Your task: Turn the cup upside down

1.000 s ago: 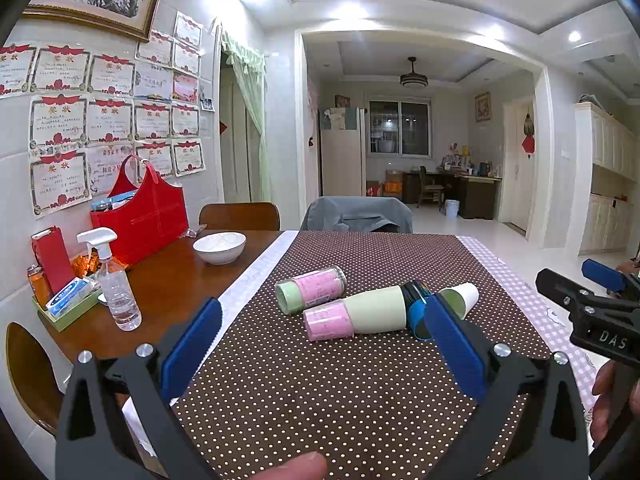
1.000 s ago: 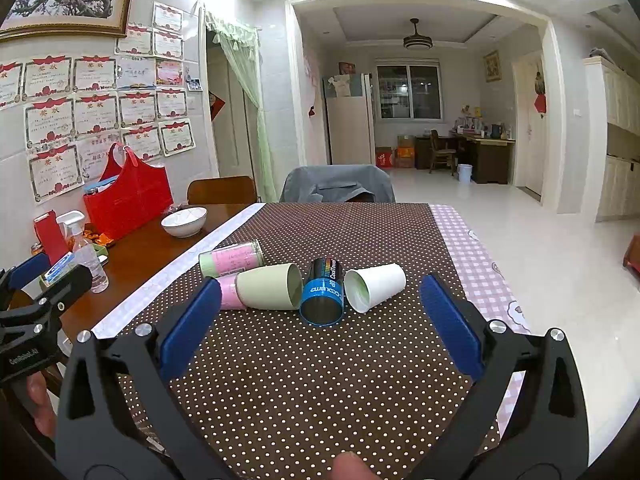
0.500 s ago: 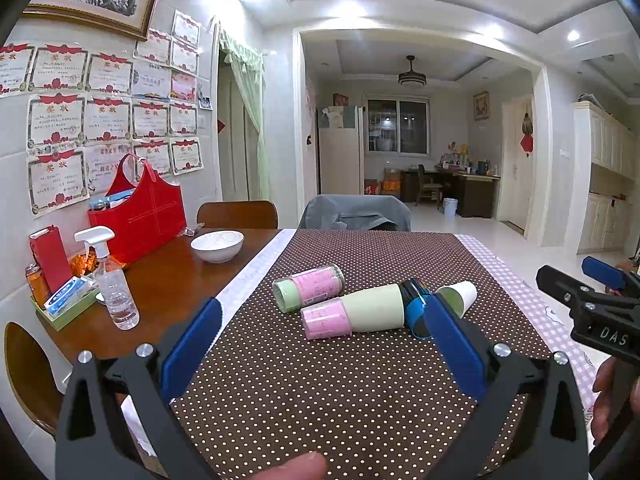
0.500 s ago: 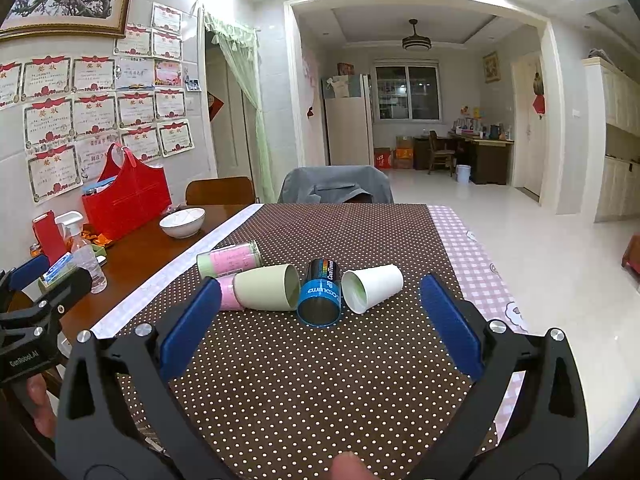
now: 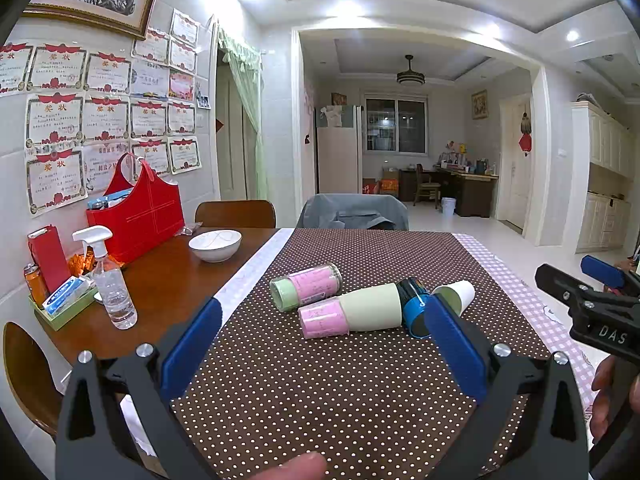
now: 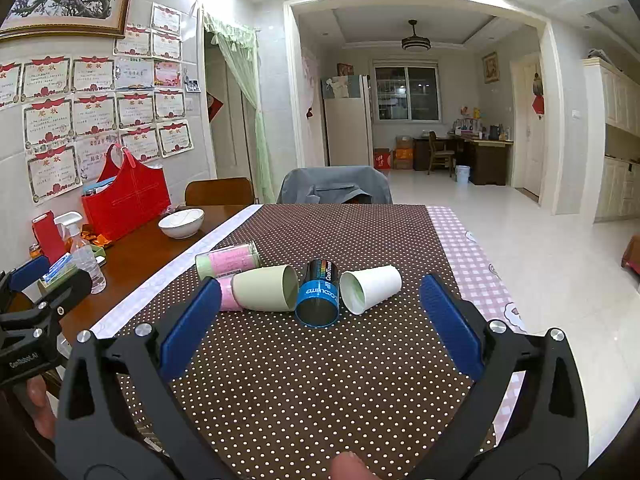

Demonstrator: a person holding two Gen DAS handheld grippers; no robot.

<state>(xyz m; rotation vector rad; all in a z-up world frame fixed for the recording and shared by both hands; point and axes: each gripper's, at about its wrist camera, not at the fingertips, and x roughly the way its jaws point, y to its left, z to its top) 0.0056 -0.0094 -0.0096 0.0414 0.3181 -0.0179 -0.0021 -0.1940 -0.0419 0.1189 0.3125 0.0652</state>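
Several cups lie on their sides on the brown dotted tablecloth: a pink jar with a green lid, a pale green cup on a pink one, a blue and black can, and a white paper cup. My left gripper is open and empty, short of the cups. My right gripper is open and empty, with the blue can just beyond its fingers. Each gripper shows at the edge of the other's view.
On the bare wood at the left stand a white bowl, a spray bottle, a red bag and a small tray of items. Chairs stand at the far end. The table's right edge drops to the floor.
Both grippers have crept slightly forward towards the cups. Nothing else has moved.
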